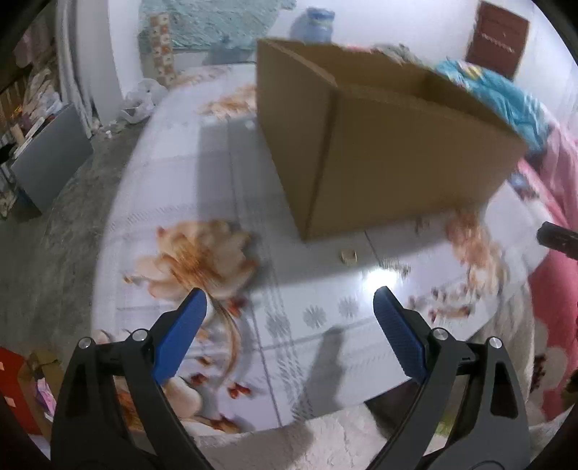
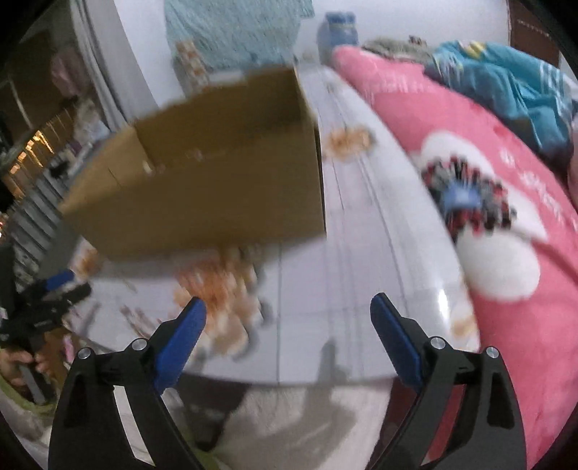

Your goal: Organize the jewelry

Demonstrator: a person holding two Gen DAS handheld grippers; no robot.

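Observation:
An open cardboard box (image 1: 379, 144) stands on a white table with a floral print (image 1: 202, 173). A small beige piece (image 1: 348, 256) lies on the table just in front of the box; blur hides what it is. My left gripper (image 1: 290, 300) hovers open over the table's near part with nothing between its blue pads. In the right wrist view the box (image 2: 202, 173) shows its inside, with small blurred specks on the far wall. My right gripper (image 2: 287, 307) is open and empty above the table (image 2: 361, 253). The left gripper (image 2: 54, 289) appears at the far left, held by a hand.
A pink blanket (image 2: 505, 253) with a blue garment (image 2: 505, 83) on it borders the table's right side. A blue-lidded jar (image 1: 314, 25) stands behind the box. A grey panel (image 1: 50, 159) and a plastic bag (image 1: 141, 101) sit on the floor at left. White fluffy cloth (image 1: 325, 441) lies at the near edge.

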